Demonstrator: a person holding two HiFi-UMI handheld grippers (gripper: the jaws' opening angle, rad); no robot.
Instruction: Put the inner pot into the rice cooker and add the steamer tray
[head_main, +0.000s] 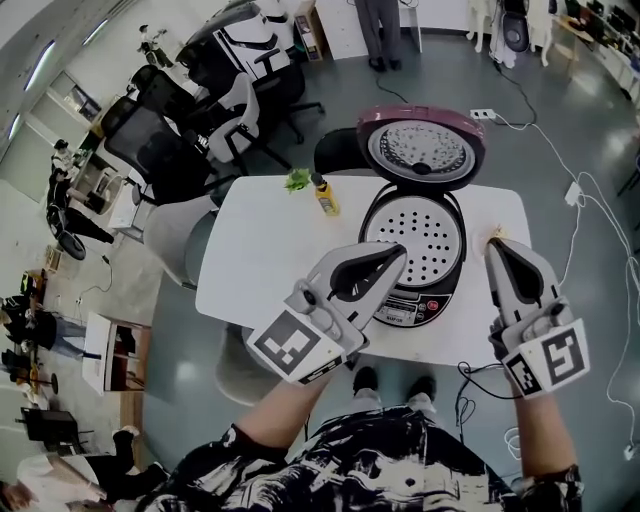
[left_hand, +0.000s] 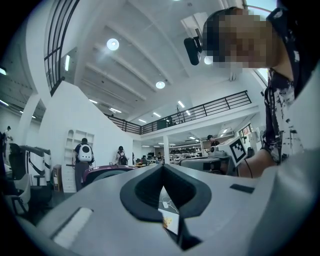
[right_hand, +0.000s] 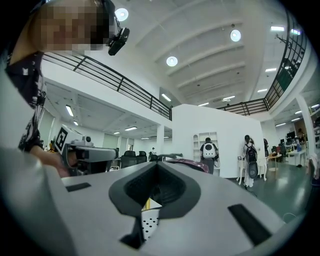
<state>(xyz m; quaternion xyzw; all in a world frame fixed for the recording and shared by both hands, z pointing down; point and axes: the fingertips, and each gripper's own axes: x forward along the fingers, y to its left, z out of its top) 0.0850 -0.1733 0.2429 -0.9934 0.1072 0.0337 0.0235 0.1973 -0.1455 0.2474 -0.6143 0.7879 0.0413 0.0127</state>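
Note:
The rice cooker (head_main: 408, 303) stands open on the white table (head_main: 270, 250), its maroon lid (head_main: 420, 148) tipped back. A white perforated steamer tray (head_main: 432, 236) lies in its mouth and hides whatever is beneath. My left gripper (head_main: 396, 249) hovers at the cooker's left rim, shut and empty. My right gripper (head_main: 495, 246) is held just right of the cooker, also shut and empty. In the left gripper view the left gripper (left_hand: 162, 166) has its tips together. In the right gripper view the right gripper (right_hand: 156, 164) is the same, with the steamer tray (right_hand: 146, 222) below it.
A yellow bottle (head_main: 326, 197) and a small green thing (head_main: 297, 181) stand at the table's far edge. Office chairs (head_main: 240, 110) crowd the far left. Cables and a power strip (head_main: 483, 115) lie on the floor to the right. People stand in the background.

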